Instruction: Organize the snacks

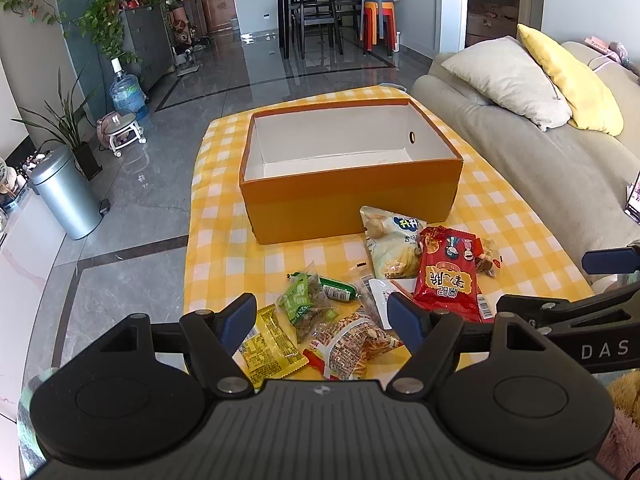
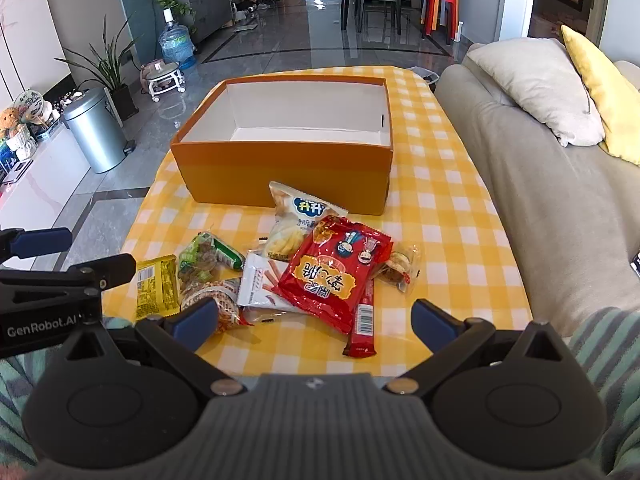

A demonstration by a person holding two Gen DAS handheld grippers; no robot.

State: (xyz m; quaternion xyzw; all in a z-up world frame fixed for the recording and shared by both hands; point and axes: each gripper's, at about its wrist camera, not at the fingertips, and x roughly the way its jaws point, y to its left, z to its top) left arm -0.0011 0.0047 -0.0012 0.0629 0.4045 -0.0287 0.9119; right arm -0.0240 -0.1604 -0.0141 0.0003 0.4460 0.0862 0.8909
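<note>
An open orange box (image 1: 352,204) (image 2: 280,172) with a white, empty inside stands on the yellow checked tablecloth (image 1: 224,248) (image 2: 440,216). In front of it lies a pile of snacks: a big red bag (image 1: 448,276) (image 2: 336,276), a pale chip bag (image 1: 390,240) (image 2: 298,220), a green pack (image 1: 308,300) (image 2: 208,254), a yellow pack (image 1: 268,344) (image 2: 156,286), an orange-white pack (image 1: 352,344) (image 2: 216,298) and a slim red bar (image 2: 362,328). My left gripper (image 1: 322,320) is open and empty, low over the near packs. My right gripper (image 2: 314,320) is open and empty at the near table edge.
A grey sofa (image 1: 540,152) (image 2: 552,184) with a beige and a yellow cushion runs along the table's right side. Left of the table is tiled floor with a metal bin (image 1: 66,194) (image 2: 96,132), plants and a water jug. A dining set stands far back.
</note>
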